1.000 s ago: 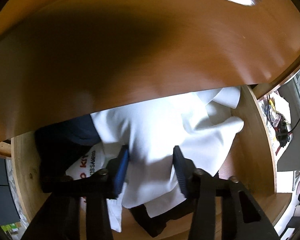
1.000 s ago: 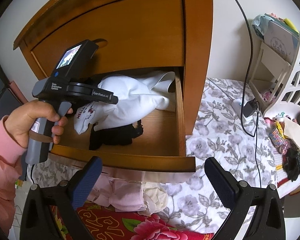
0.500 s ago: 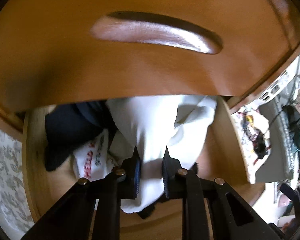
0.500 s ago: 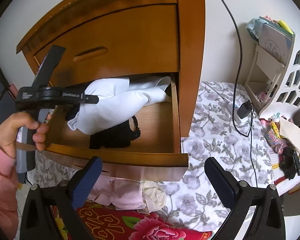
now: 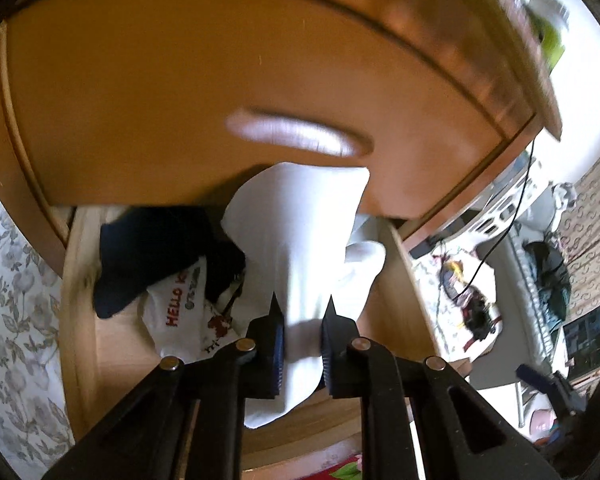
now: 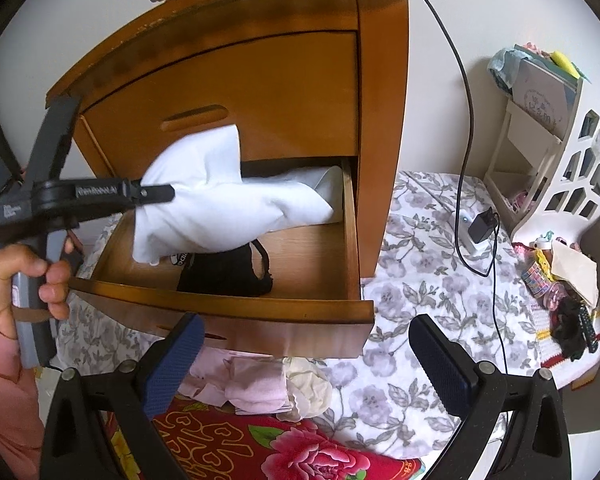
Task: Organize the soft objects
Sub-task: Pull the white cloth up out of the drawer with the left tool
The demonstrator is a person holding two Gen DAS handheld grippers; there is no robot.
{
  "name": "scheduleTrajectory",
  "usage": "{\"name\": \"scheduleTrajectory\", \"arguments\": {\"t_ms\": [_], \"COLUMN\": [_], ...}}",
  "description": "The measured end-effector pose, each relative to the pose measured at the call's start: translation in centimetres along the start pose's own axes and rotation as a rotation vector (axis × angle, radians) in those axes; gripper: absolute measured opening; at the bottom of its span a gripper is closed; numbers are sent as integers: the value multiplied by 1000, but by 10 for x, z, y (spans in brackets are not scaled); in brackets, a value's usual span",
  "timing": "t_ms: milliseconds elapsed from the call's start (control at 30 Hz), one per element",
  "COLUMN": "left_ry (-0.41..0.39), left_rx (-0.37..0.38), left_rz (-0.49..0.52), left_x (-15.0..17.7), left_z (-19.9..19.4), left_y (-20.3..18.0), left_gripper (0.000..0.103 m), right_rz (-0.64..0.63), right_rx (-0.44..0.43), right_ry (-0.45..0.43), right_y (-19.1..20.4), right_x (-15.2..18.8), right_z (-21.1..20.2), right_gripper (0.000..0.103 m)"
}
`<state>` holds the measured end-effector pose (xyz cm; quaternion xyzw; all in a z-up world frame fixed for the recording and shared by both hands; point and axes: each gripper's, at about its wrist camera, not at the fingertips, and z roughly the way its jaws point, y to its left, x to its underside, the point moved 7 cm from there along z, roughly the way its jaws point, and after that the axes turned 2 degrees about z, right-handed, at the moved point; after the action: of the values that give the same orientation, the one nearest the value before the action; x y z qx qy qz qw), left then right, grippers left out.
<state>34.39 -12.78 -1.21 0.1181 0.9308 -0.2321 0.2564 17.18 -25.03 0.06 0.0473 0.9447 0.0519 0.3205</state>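
The left hand-held gripper (image 5: pixel 300 344) has a fold of the white garment (image 5: pixel 300 248) pinched between its blue pads, and its jaws are closing on the cloth. In the right wrist view the same left hand-held gripper (image 6: pixel 168 193) reaches in from the left, gripped by a person's hand (image 6: pixel 16 280) with a pink sleeve (image 6: pixel 4 408) below it. The white garment (image 6: pixel 224 204) hangs from its tip, bunched up over the open drawer (image 6: pixel 228 312), with its far end trailing back into the drawer's rear right corner.

Under the lifted cloth, on the drawer floor, lie a black garment (image 6: pixel 228 272) with thin straps and a white piece printed with red "HELLO" lettering (image 5: pixel 180 312) (only part of the print can be read). A dark navy garment (image 5: pixel 140 256) lies at the drawer's left side in the left wrist view.

The right hand-held gripper (image 6: pixel 304 364) has its jaws spread wide with nothing between them, low in front of the drawer's front panel. Beneath it are a pale pink folded cloth (image 6: pixel 244 384) and a cream one (image 6: pixel 312 388), lying partly on a red floral fabric (image 6: pixel 284 448) and partly on a grey-flowered bedspread (image 6: pixel 420 280).

The drawer belongs to a wooden nightstand (image 6: pixel 260 80); a black cable (image 6: pixel 464 92) runs down the wall beside it to a charger (image 6: pixel 480 228) on the bedspread.
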Motion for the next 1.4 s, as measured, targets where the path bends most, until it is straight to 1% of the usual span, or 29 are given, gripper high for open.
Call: {"name": "scheduleTrajectory", "arguments": {"t_ms": [167, 233, 367, 767, 900, 1400], "left_ry": [-60, -83, -129, -228, -272, -387], "left_rx": [42, 61, 69, 72, 72, 39], "left_rz": [-18, -18, -2, 39, 55, 107], "left_x": [-12, -14, -23, -41, -46, -55], "left_z": [-28, -33, -51, -109, -132, -198], "left_y": [2, 1, -6, -23, -31, -51], "left_gripper": [15, 15, 15, 15, 15, 15], "right_rz": [2, 2, 4, 7, 7, 12], "right_rx": [2, 2, 4, 0, -5, -25], "right_ry": [-8, -10, -15, -46, -59, -99], "right_y": [0, 0, 0, 1, 3, 3], "right_x": [0, 0, 1, 2, 2, 5], "right_z": [-5, -6, -10, -30, -37, -59], "right_gripper": [103, 103, 103, 103, 103, 103]}}
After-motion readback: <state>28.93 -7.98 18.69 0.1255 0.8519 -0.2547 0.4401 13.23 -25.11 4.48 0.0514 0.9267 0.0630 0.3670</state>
